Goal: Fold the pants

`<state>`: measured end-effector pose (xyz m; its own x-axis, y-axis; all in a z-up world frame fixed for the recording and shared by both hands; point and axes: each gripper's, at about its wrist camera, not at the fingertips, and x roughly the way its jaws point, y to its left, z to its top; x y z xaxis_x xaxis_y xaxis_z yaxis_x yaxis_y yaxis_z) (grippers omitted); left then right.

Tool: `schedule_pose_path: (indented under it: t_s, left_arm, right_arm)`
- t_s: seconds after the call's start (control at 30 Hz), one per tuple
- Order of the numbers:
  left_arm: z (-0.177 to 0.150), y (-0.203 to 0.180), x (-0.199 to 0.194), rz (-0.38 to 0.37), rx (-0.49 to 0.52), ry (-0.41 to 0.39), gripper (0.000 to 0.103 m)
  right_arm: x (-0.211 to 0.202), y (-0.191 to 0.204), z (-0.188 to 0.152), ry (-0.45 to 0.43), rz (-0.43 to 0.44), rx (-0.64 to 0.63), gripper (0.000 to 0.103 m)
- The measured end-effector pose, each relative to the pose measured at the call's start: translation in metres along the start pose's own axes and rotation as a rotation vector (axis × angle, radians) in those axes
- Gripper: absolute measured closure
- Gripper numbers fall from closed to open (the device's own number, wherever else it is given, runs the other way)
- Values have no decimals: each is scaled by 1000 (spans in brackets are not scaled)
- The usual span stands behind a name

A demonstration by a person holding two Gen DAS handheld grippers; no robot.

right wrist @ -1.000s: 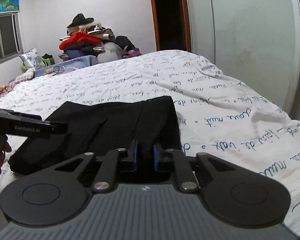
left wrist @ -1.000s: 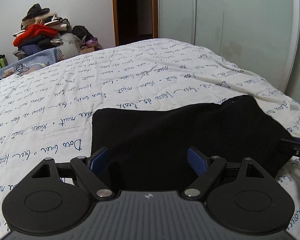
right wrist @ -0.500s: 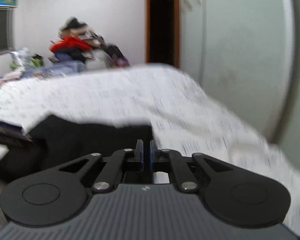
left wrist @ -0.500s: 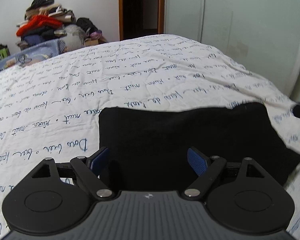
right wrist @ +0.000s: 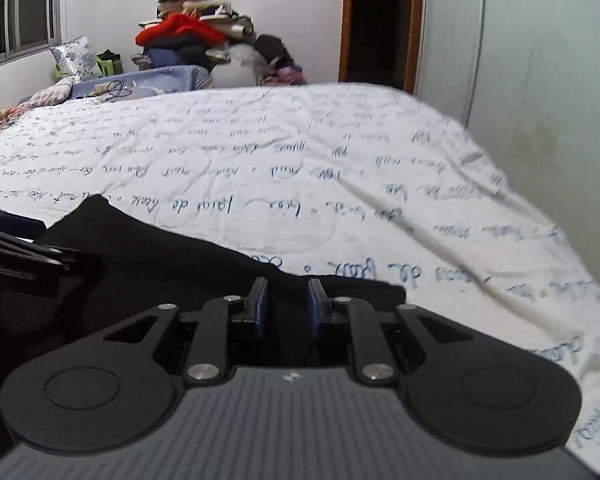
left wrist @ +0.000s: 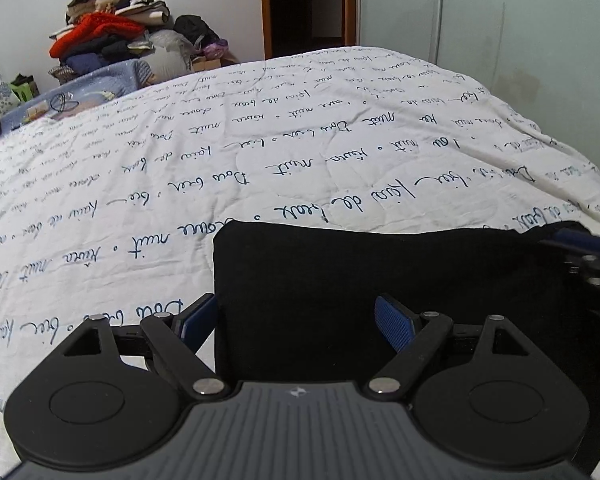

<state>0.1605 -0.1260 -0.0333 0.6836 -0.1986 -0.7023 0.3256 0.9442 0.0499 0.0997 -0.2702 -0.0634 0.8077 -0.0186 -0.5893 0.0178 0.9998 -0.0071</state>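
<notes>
The black pants (left wrist: 380, 268) lie folded into a flat rectangle on the white quilt with blue script (left wrist: 260, 152). My left gripper (left wrist: 296, 320) is open, its blue pads straddling the near left edge of the pants. My right gripper (right wrist: 286, 310) stands over the right end of the pants (right wrist: 160, 264) with a narrow gap between its pads; black cloth shows at the gap, but I cannot tell whether it is pinched. The right gripper also shows at the right edge of the left wrist view (left wrist: 592, 256).
A pile of clothes (left wrist: 112, 36) sits beyond the bed's far left corner, beside a dark doorway (left wrist: 308, 4). A pale wardrobe wall (left wrist: 500, 40) runs along the bed's right side. A window (right wrist: 16, 4) is at the left.
The right gripper swung away from the pants and came back low over their right end, its pads now slightly apart. The left gripper shifted left to the pants' left edge, still open.
</notes>
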Motion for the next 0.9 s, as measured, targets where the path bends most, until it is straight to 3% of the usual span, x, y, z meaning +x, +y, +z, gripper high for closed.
schedule_pose_path:
  t_s: [0.23, 0.33, 0.37, 0.4, 0.47, 0.5, 0.6, 0.7, 0.9]
  left_arm:
    - [-2, -3, -2, 13, 7, 0, 17]
    - [-3, -4, -4, 18, 6, 1, 17]
    - [-4, -5, -5, 16, 8, 2, 17]
    - [-5, -5, -8, 15, 14, 3, 17]
    - [-10, -4, -17, 18, 22, -16, 17]
    - [-13, -2, -22, 20, 22, -26, 17]
    - [-24, 10, -34, 28, 3, -24, 17]
    - [-39, 28, -48, 48, -32, -40, 17]
    - [-63, 68, -72, 172, -148, -34, 11]
  right_arm:
    - [-54, 13, -12, -76, -3, -11, 68]
    - [-57, 15, -25, -37, -14, -46, 66]
    - [-50, 15, -31, -6, -56, -79, 64]
    - [-44, 14, -36, 11, -86, -102, 51]
    - [-47, 8, -38, -1, -87, -45, 48]
    - [-55, 8, -36, -31, -71, -24, 46]
    - [-81, 18, -30, -130, -37, -23, 16]
    - [-95, 38, -25, -159, 51, -56, 11]
    - [-107, 87, -30, -128, 268, -146, 3]
